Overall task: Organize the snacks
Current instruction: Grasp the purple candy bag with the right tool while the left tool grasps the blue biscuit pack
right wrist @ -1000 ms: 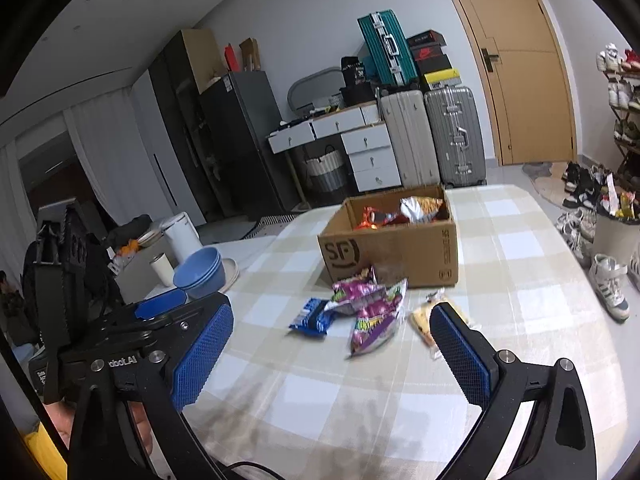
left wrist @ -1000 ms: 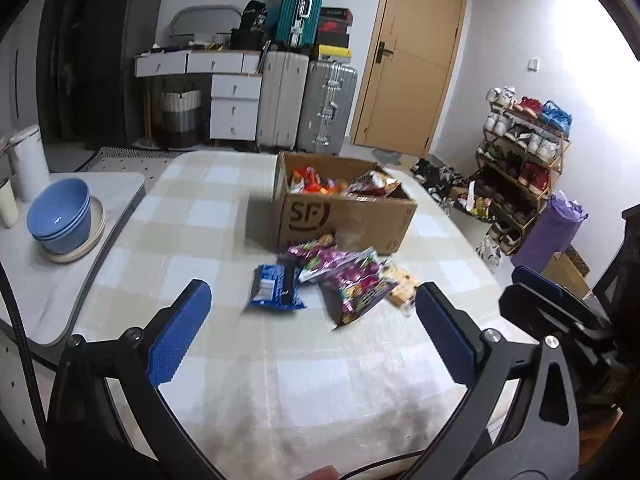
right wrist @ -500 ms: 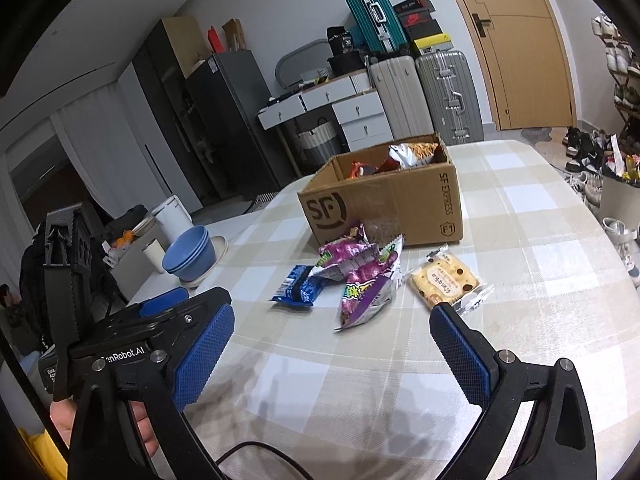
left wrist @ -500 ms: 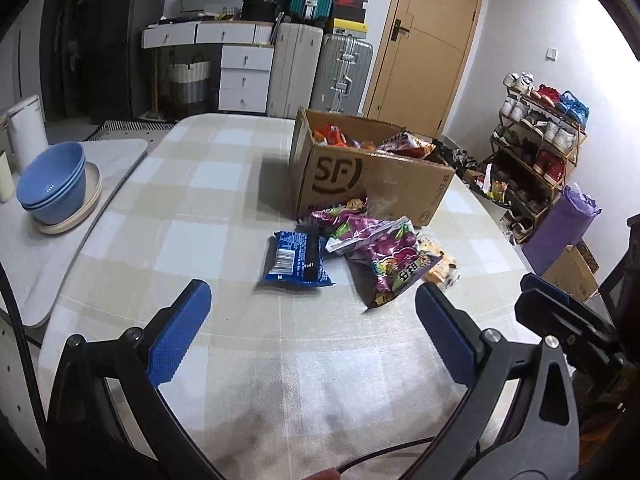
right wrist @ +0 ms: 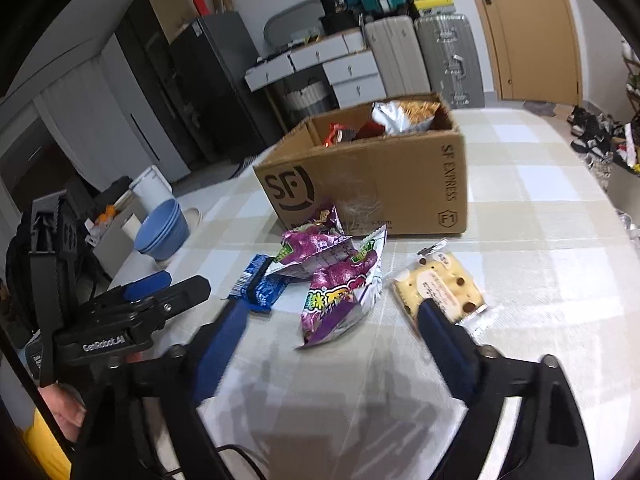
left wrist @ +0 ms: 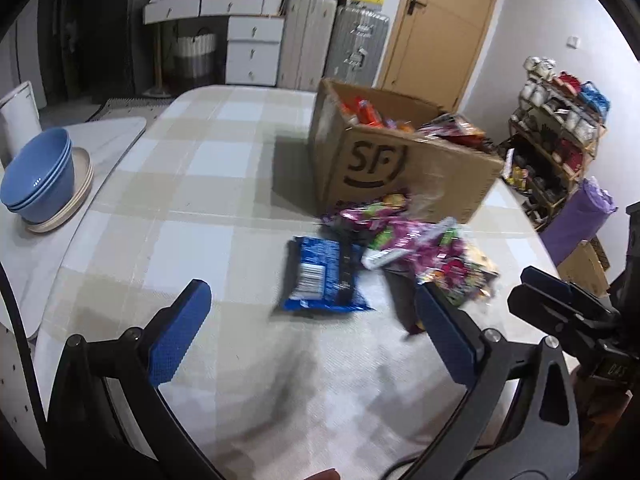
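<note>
Over the checked table [left wrist: 192, 168], both tilted-down grippers hold nothing: left gripper [left wrist: 312, 312] spread, right gripper [right wrist: 332, 312] closing.

Both views are evenly lit by soft indoor light, brighter toward the right side of the room, where the white wall [left wrist: 532, 28] nearly washes out. The checked tablecloth [right wrist: 532, 240] shows pale glare on that side, and dim, soft-edged shadows lie on it in the foreground. Motion blur smears the snack packets [left wrist: 404, 248] and the cardboard box [left wrist: 400, 164] in the left wrist view; the right wrist view is somewhat sharper. Fisheye distortion bends straight lines, and black vignetting fills the corners.
</note>
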Demonstrator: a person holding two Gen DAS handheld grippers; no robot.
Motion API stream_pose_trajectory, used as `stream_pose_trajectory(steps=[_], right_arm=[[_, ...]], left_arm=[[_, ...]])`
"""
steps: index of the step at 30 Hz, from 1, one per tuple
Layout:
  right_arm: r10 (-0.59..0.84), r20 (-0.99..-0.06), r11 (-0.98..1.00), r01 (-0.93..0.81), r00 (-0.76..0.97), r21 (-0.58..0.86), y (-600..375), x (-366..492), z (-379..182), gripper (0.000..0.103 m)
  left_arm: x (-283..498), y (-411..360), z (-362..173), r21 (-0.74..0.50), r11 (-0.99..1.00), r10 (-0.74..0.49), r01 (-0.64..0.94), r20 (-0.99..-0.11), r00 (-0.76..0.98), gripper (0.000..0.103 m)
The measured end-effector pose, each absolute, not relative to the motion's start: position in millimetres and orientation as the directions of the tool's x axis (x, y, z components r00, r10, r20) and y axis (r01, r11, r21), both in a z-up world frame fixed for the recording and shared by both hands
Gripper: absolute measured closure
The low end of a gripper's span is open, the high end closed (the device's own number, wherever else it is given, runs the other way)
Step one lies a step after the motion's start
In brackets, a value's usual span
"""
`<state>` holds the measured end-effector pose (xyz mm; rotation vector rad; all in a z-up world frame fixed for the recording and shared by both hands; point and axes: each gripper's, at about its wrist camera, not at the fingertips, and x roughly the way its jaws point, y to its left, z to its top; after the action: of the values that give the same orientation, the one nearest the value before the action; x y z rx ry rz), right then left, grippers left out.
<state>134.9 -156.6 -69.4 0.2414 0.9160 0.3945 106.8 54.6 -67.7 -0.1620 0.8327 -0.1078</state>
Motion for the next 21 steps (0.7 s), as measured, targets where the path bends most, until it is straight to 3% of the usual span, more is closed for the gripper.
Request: stream_pose_trajectory(steps=[12, 21], right_arm=[[0.447, -0.776, 0.894, -0.196, 0.445, 0.403, -146, 185, -111, 0.028], [0.463, -0.798, 0.886, -0.214, 0.385, 0.41, -133, 202, -132, 0.04]], left_arm=[[169, 68, -120, -0.237, 0.971, -0.201, 0.011, -0.8, 0.565, 0.001], [195, 67, -138, -0.239, 0.971, -0.217, 0.029, -0.816, 0.536, 0.001]])
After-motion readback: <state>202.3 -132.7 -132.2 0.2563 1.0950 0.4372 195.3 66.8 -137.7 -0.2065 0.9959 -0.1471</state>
